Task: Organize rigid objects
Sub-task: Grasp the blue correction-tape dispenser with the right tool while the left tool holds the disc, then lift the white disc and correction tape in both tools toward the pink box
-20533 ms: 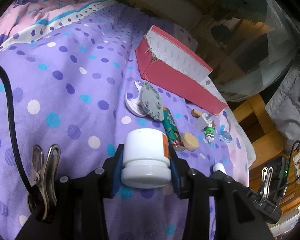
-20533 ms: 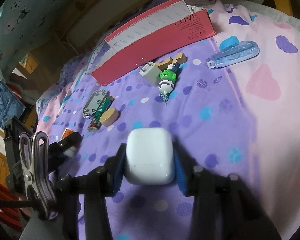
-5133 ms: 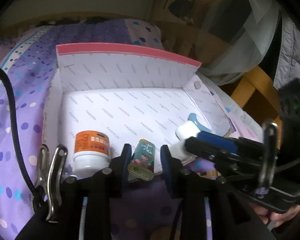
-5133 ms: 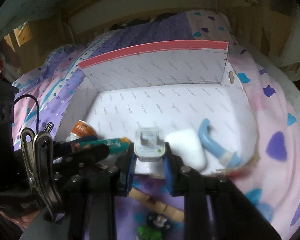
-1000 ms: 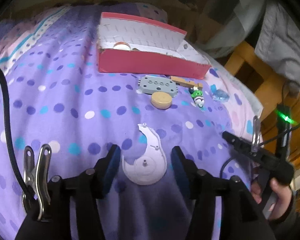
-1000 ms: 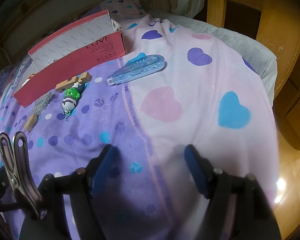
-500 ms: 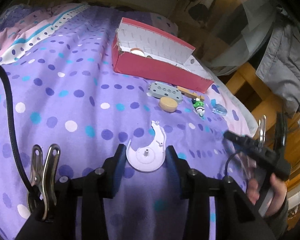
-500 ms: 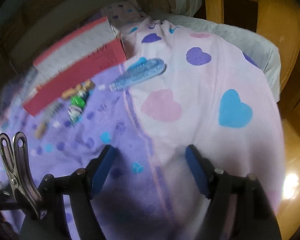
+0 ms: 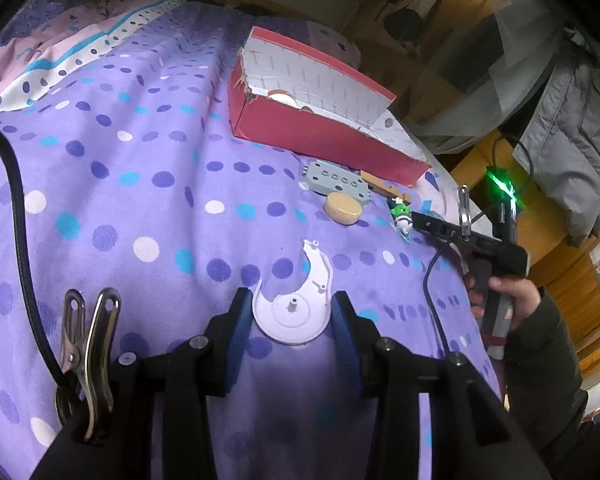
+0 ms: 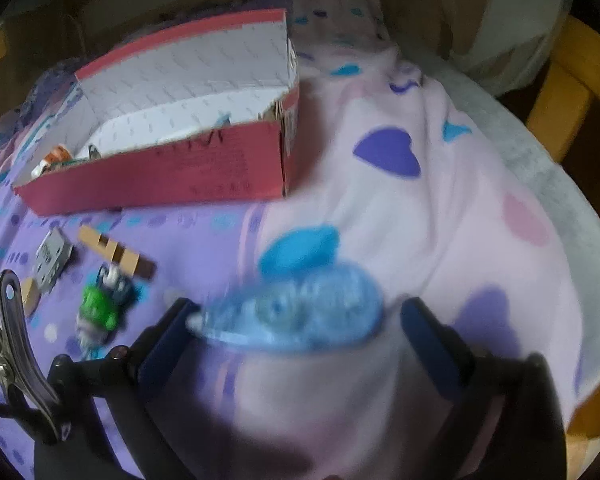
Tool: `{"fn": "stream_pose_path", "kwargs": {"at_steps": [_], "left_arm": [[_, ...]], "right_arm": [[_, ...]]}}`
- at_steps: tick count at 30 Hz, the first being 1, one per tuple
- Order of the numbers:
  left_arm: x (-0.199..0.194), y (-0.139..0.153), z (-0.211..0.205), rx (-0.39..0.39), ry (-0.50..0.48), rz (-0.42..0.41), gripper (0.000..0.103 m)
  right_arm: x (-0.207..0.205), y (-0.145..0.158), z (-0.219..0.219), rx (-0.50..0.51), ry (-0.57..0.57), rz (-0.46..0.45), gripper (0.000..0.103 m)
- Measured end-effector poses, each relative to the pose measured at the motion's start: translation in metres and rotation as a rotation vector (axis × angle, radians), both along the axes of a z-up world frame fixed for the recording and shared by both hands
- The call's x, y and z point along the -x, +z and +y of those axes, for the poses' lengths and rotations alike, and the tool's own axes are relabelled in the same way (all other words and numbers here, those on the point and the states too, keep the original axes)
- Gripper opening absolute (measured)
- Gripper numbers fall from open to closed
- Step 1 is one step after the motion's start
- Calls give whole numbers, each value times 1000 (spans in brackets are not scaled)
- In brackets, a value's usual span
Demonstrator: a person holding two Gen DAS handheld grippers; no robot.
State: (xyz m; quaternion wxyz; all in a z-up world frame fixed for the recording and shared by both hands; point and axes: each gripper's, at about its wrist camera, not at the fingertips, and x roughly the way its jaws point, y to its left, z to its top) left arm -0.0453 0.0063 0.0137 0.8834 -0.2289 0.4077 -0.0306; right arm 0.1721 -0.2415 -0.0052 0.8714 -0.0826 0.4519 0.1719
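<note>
A white plastic disc piece (image 9: 292, 312) lies on the purple dotted bedspread. My left gripper (image 9: 292, 320) is shut on it, a blue pad against each side. In the blurred right wrist view, a blue correction-tape dispenser (image 10: 300, 308) lies on the pink cover between the jaws of my right gripper (image 10: 296, 320). Those jaws are opening, and there is a gap at the right pad. The left wrist view shows the right gripper (image 9: 424, 220) held in a hand (image 9: 504, 292) at the right. The red box (image 9: 320, 136) (image 10: 160, 176) stands open beyond.
In front of the box lie a grey plate with holes (image 9: 336, 180), a tan round disc (image 9: 343, 208), a wooden block (image 10: 116, 252) and a green toy figure (image 10: 104, 304). An orange-labelled jar (image 10: 56, 158) sits inside the box. A wooden chair (image 10: 572, 92) stands at the right.
My left jaws have narrowed onto the white disc piece. The right gripper has swept over to the blue dispenser, rolled, and spread its jaws wide around it.
</note>
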Motion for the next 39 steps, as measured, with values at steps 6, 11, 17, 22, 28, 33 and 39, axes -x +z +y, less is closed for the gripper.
{"fn": "stream_pose_path", "kwargs": {"at_steps": [6,11,17,22,28,33,39], "left_arm": [[0,0,0,1,-7,-2,42],[0,-1,0,8,3,-7,42],[4,3,-3,7,-16,-38,42],[3,2,-5,-12,-16,-31,43],[-4,0,-17,-124,-10,25,42],[-5,1,-23,-178,-13,30,42],[-4,0,-22,-161,-13,28,42]], "right_arm": [[14,5,-13,-83,2,-6,88],[76,24,-3,-187,78,-9,88],[151,25,43,-185,198,27,89],[151,4,61,-87,195,57,94],[146,-3,70,-38,206,40,97],[148,1,62,-64,181,10,89],[147,2,57,-82,164,8,89]]}}
